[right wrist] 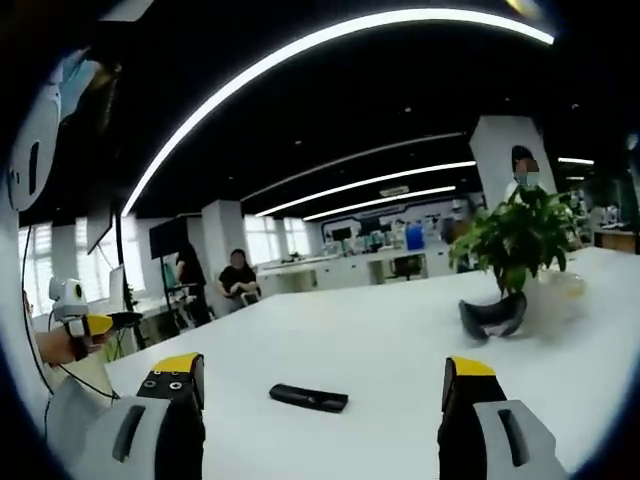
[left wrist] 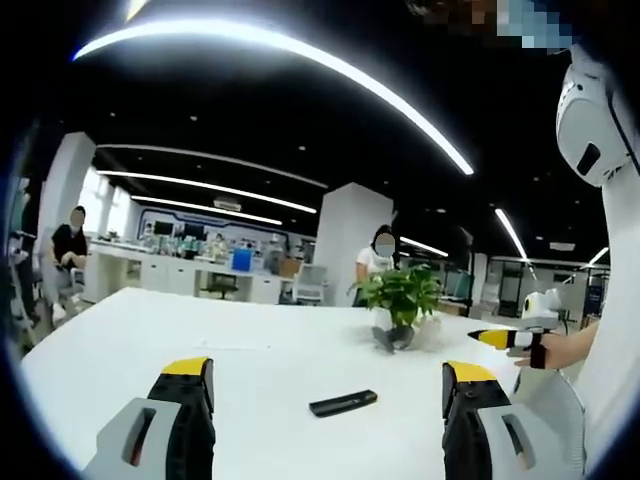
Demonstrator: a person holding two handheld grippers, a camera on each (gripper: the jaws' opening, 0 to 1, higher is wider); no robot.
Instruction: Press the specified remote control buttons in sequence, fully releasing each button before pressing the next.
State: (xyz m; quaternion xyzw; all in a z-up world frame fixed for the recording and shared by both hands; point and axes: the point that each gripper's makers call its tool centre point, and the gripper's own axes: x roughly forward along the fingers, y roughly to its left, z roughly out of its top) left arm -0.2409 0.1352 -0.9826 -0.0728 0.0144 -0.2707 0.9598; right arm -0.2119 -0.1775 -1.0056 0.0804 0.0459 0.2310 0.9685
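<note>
One remote control point(left wrist: 343, 403) on the white table point(left wrist: 250, 350), black and slim, lying flat and untouched, ahead of the left gripper point(left wrist: 330, 385) and between its two yellow-tipped jaws as seen in the left gripper view. Jaws spread wide there, nothing between them. Same single remote point(right wrist: 308, 398) in the right gripper view, again lying between the two jaws of the right gripper point(right wrist: 325, 380), which also stand wide apart with nothing held. Neither gripper touching the remote.

One potted plant point(left wrist: 403, 300) farther back on the table, green and leafy, well apart from the remote; in the right gripper view point(right wrist: 515, 245) set to the right. One dark curved object point(right wrist: 492, 316) just in front of the plant, kind unclear.

At the right edge of the left gripper view, the other gripper's yellow tip point(left wrist: 495, 338) held in a hand point(left wrist: 565, 350). At the left edge of the right gripper view, likewise one yellow tip point(right wrist: 98, 325) with a hand point(right wrist: 55, 345) behind it.

Three people in the background: two in the left gripper view, one seated at far left point(left wrist: 70, 245) and one behind the plant point(left wrist: 378, 262); in the right gripper view, one seated at a far desk point(right wrist: 240, 275).

Several long ceiling lights point(left wrist: 300, 60) overhead.
</note>
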